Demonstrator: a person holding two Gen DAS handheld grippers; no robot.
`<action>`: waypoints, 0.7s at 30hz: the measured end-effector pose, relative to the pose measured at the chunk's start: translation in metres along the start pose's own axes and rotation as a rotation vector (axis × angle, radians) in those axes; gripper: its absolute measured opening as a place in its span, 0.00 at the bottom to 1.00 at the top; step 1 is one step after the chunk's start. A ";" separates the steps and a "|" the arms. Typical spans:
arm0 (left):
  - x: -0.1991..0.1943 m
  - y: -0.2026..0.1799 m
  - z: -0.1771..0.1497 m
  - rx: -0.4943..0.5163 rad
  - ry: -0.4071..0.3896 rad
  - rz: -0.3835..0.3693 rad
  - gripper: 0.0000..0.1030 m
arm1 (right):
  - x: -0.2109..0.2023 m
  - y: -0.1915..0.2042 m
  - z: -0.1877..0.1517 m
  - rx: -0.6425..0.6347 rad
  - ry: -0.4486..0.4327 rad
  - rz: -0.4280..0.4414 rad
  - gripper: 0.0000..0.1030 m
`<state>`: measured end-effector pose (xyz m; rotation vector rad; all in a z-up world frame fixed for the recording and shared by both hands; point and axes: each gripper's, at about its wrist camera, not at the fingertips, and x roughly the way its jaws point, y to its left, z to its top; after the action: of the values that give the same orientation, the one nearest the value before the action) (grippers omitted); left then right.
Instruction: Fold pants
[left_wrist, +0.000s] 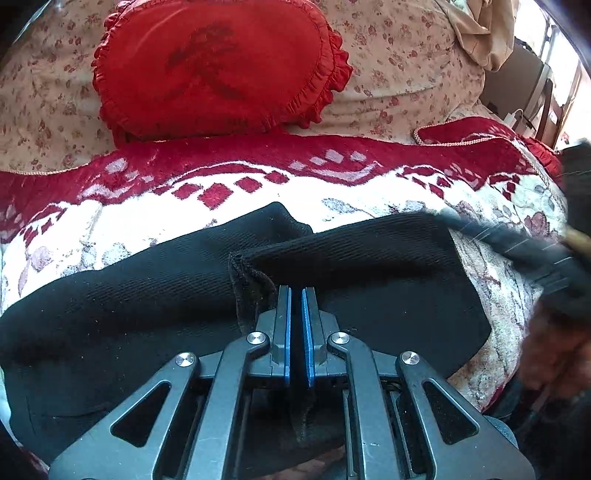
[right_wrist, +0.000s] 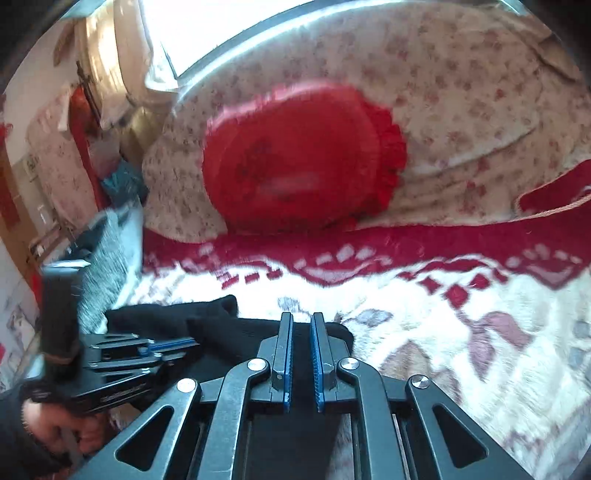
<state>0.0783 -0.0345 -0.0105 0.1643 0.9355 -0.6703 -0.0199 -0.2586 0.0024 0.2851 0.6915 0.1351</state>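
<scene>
Bright daylight, window glare top; right view motion-blurred; fisheye edges dark, warped.

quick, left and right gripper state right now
left gripper: closed, clamped on a fold of the black pants.
right gripper: closed on the black pants' edge, fabric between its fingers.

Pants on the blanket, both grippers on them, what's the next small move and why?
Probably carry both pinched edges forward over the pants toward the red pillow. The left gripper and right gripper look shut on black cloth at the near edge, and the far part lies spread on the blanket.
</scene>
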 end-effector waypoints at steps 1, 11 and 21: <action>0.003 -0.001 0.000 -0.004 0.000 -0.001 0.07 | 0.018 -0.002 -0.001 0.006 0.076 -0.012 0.08; 0.003 0.000 -0.001 -0.005 -0.015 0.001 0.07 | 0.026 0.000 -0.019 -0.010 -0.012 -0.023 0.08; 0.002 0.000 -0.001 -0.011 -0.019 -0.004 0.06 | 0.028 0.005 -0.025 -0.060 -0.057 -0.052 0.08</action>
<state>0.0782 -0.0348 -0.0124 0.1459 0.9210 -0.6691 -0.0147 -0.2424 -0.0319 0.2126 0.6370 0.0977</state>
